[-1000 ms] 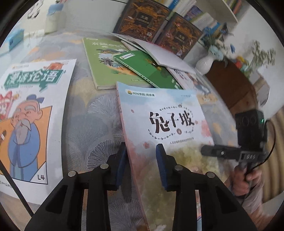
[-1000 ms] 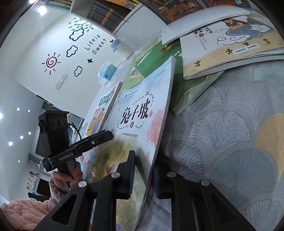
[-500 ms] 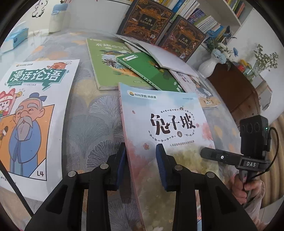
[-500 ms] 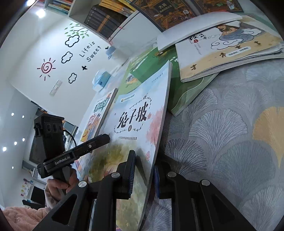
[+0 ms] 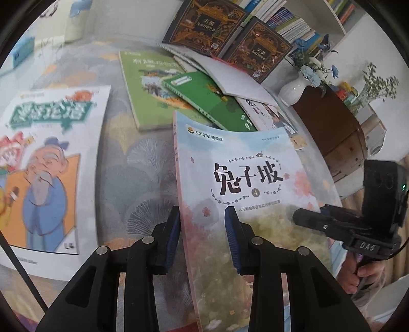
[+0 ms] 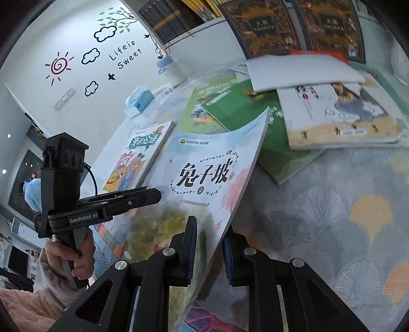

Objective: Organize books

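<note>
A pale blue and pink book with a number 4 (image 5: 242,178) is lifted off the table, tilted, held at both side edges. My left gripper (image 5: 202,227) straddles its spine edge with the jaws apart. My right gripper (image 6: 209,245) is shut on the book's (image 6: 202,178) right edge. A white cartoon book of an old man (image 5: 48,163) lies flat at the left. Green books (image 5: 153,84) and others lie in a loose pile behind. Each gripper shows in the other's view: the right one (image 5: 309,219), the left one (image 6: 153,196).
Two dark ornate books (image 5: 207,23) lean against a bookshelf at the back. A white vase with blue flowers (image 5: 294,89) stands on a brown cabinet (image 5: 337,127) at the right. A tissue box (image 6: 139,101) sits near the wall. The patterned tablecloth (image 6: 345,217) covers the table.
The book has risen and tilted further off the table. Both grippers moved up with it and the pile behind looks nearer.
</note>
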A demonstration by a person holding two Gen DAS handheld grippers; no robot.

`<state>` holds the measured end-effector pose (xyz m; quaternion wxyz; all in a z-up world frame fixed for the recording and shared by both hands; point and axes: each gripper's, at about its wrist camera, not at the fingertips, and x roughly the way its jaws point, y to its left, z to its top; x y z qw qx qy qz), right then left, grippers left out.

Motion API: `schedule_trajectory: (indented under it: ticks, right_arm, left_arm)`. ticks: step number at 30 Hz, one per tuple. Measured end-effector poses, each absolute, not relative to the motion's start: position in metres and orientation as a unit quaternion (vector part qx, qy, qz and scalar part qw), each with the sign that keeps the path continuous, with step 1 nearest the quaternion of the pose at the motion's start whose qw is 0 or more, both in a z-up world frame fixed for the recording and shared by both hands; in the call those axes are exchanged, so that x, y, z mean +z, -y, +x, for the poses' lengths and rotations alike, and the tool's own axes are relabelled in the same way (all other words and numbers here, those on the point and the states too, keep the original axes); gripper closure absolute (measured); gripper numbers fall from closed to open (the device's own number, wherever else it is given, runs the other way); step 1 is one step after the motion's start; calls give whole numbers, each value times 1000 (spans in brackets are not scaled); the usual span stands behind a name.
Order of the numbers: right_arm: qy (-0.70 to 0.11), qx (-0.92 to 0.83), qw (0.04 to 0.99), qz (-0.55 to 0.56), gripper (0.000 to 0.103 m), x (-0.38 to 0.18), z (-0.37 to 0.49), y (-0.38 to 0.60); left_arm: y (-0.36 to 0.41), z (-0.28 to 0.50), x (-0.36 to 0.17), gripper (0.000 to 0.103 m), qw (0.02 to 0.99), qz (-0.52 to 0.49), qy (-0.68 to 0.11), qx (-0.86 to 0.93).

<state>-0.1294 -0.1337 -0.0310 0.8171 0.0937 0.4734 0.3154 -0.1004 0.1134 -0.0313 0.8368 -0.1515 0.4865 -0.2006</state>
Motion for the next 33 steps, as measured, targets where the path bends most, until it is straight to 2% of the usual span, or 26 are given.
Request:
schedule_trajectory:
  ticks: [8, 20, 33]
  right_arm:
    - [-458, 324, 824, 79, 85, -9, -134, 116]
    - [-428, 343, 834, 61, 85, 26, -128, 85]
    - [-400, 384, 832, 24, 85, 64, -113, 17]
  left_arm:
    - [-120, -101, -6, 71, 859, -116, -467, -176]
    - [-148, -97, 21, 71, 876, -116, -438, -168]
    - [-208, -89, 59, 71, 902, -97, -399, -135]
